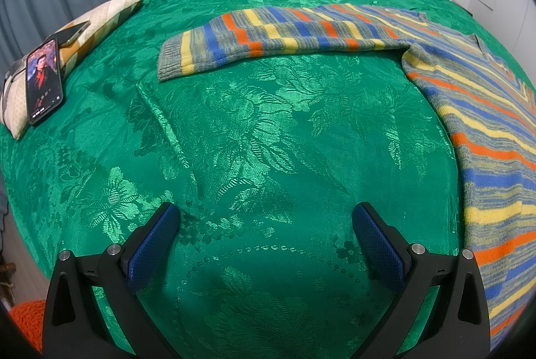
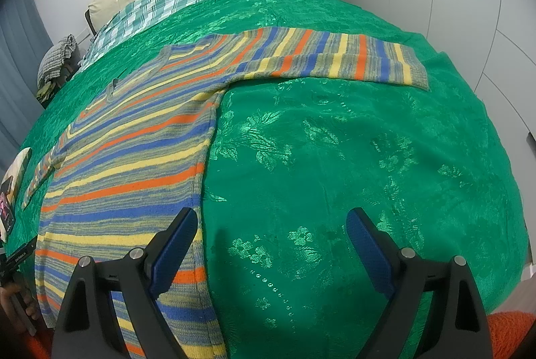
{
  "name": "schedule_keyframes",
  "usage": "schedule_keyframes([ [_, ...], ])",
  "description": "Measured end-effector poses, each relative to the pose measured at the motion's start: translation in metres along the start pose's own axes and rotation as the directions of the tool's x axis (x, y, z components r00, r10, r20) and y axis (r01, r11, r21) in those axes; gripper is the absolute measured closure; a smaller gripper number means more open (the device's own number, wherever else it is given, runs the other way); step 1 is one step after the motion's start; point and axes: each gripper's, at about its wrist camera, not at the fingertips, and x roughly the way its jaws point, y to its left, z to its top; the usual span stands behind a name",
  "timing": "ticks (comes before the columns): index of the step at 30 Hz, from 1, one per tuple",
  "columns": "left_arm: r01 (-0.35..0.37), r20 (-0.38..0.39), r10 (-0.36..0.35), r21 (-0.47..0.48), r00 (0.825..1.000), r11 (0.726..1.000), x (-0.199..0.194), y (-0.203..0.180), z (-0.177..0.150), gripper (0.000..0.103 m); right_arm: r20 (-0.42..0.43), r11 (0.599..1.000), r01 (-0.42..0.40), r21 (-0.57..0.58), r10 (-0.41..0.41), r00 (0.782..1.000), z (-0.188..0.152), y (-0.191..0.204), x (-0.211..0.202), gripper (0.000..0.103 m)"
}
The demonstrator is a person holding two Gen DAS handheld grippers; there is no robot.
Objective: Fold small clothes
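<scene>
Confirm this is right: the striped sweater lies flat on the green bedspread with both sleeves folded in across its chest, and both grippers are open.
One detail is wrong: the sleeves are not folded in. The striped sweater lies flat on the green bedspread with each sleeve stretched straight out, as both wrist views show. Both the left gripper and right gripper are open.

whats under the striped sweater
The sweater lies flat on the green bedspread, sleeves spread. Bedspread shows all around it; the part beneath is covered, so anything else under there cannot be seen.
</scene>
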Motion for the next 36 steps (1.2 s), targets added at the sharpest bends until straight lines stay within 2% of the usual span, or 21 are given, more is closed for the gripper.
schedule_keyframes([
  [13,0.007,-0.005,-0.007,-0.012,1.0,1.0,-0.003,0.002,0.006,0.0,0.009,0.999,-0.015,0.03,0.015,1.0,0.002,-0.007,0.0,0.013],
  [17,0.051,-0.002,-0.051,-0.045,0.999,0.998,-0.011,0.009,0.009,0.001,0.031,0.991,-0.081,0.105,0.078,0.996,0.011,-0.022,-0.009,0.013],
  [20,0.107,0.026,-0.105,-0.072,0.994,0.992,-0.02,0.014,0.013,0.001,0.031,0.987,-0.104,0.124,0.101,0.994,0.039,-0.03,-0.01,0.013],
  [22,0.113,0.047,-0.11,-0.073,0.993,0.991,-0.023,0.013,0.015,0.001,0.021,0.991,-0.117,0.062,0.116,0.993,0.068,-0.016,-0.006,0.013],
  [24,0.104,0.061,-0.1,-0.065,0.993,0.992,-0.024,0.01,0.017,0.001,0.013,0.984,-0.174,-0.046,0.175,0.985,0.107,0.019,0.001,0.013],
  [26,0.103,0.064,-0.1,-0.053,0.993,0.993,-0.024,0.008,0.018,0.001,-0.016,0.952,-0.246,-0.18,0.248,0.969,0.145,0.068,0.012,0.013],
  [28,0.1,0.069,-0.098,-0.03,0.993,0.995,-0.023,0.006,0.019,0.001,-0.095,0.882,-0.339,-0.327,0.326,0.941,0.178,0.133,0.031,0.013],
  [30,0.097,0.068,-0.096,-0.016,0.993,0.995,-0.023,0.005,0.018,0.001,-0.224,0.789,-0.449,-0.42,0.39,0.893,0.203,0.201,0.063,0.013],
  [31,0.097,0.067,-0.096,-0.007,0.993,0.995,-0.022,0.005,0.02,0.001,-0.268,0.765,-0.48,-0.429,0.4,0.876,0.211,0.223,0.077,0.014],
  [33,0.097,0.066,-0.097,0.007,0.993,0.995,-0.021,0.004,0.021,0.001,-0.357,0.743,-0.538,-0.399,0.414,0.837,0.23,0.268,0.115,0.014],
  [36,0.101,0.057,-0.101,0.004,0.993,0.995,-0.017,0.006,0.024,0.001,-0.441,0.776,-0.577,-0.254,0.438,0.783,0.253,0.31,0.179,0.021],
])
